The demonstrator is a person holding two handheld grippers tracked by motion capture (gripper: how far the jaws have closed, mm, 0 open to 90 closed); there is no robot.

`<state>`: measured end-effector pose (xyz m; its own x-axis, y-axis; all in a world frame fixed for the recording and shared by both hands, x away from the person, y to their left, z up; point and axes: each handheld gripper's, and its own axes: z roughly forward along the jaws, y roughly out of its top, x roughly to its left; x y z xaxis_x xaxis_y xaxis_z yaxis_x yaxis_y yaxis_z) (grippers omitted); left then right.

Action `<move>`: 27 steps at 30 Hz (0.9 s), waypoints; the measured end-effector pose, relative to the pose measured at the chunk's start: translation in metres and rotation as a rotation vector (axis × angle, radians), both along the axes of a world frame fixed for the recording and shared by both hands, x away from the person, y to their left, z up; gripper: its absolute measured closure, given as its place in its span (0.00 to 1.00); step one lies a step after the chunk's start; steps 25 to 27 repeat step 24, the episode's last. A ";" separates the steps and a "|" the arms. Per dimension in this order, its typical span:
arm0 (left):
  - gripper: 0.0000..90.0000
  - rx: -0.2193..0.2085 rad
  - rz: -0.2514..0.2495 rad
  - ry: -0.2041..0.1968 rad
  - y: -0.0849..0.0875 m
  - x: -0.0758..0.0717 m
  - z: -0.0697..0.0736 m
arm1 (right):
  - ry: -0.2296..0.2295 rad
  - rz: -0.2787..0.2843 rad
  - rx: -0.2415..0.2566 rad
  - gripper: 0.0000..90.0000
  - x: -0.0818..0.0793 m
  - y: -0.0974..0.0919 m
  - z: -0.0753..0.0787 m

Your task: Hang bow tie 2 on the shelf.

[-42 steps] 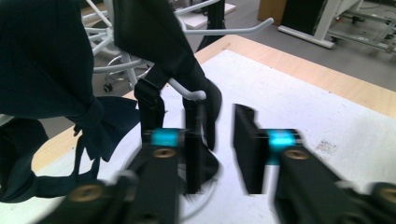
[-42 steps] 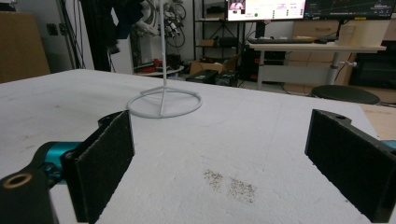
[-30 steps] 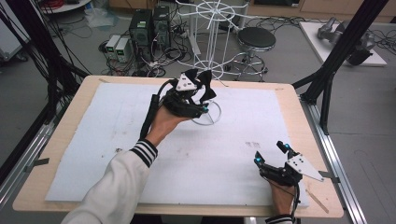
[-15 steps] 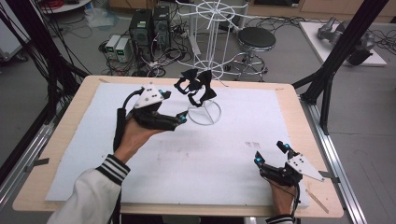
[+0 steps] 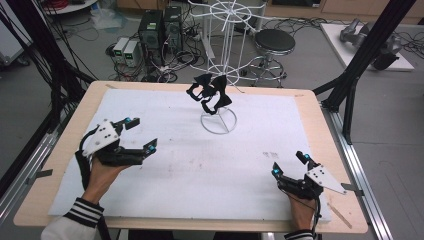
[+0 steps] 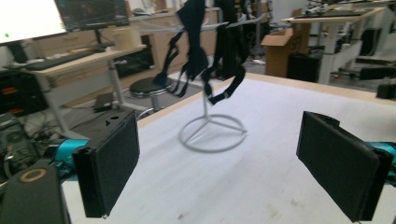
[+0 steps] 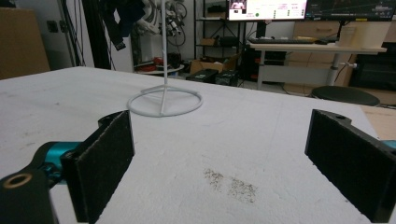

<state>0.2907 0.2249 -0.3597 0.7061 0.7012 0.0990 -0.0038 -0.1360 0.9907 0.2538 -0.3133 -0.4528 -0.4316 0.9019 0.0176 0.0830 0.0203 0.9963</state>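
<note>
Black straps [image 5: 210, 94] hang on the white wire stand [image 5: 218, 120], table centre-back. Left gripper [image 5: 141, 135] near left edge, jaws spread wide after just opening, nothing between. Right gripper [image 5: 289, 164] front right, jaws apart, empty.

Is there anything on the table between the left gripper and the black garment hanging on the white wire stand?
Nothing visible. In the left gripper view the open left gripper looks across bare white table cover straight at the wire stand and the black garment hanging on it. The high view shows the same clear stretch.
</note>
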 end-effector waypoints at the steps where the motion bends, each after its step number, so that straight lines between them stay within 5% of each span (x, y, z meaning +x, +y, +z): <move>1: 0.15 -0.004 0.004 -0.003 0.005 -0.002 -0.005 | 0.001 -0.001 0.001 0.08 0.000 0.000 0.000; 6: 0.15 -0.033 0.049 -0.039 0.025 -0.014 -0.037 | -0.003 -0.006 -0.001 0.08 0.000 0.000 0.000; 10: 0.15 -0.073 0.078 -0.024 0.035 -0.014 -0.058 | -0.007 -0.006 -0.006 0.08 0.000 0.001 0.000; 21: 0.15 -0.117 0.138 -0.073 0.037 -0.018 -0.083 | -0.005 -0.007 -0.003 0.08 -0.001 0.000 0.000; 27: 0.15 -0.120 0.151 -0.089 0.037 -0.020 -0.086 | -0.009 -0.006 -0.003 0.08 0.000 0.000 0.000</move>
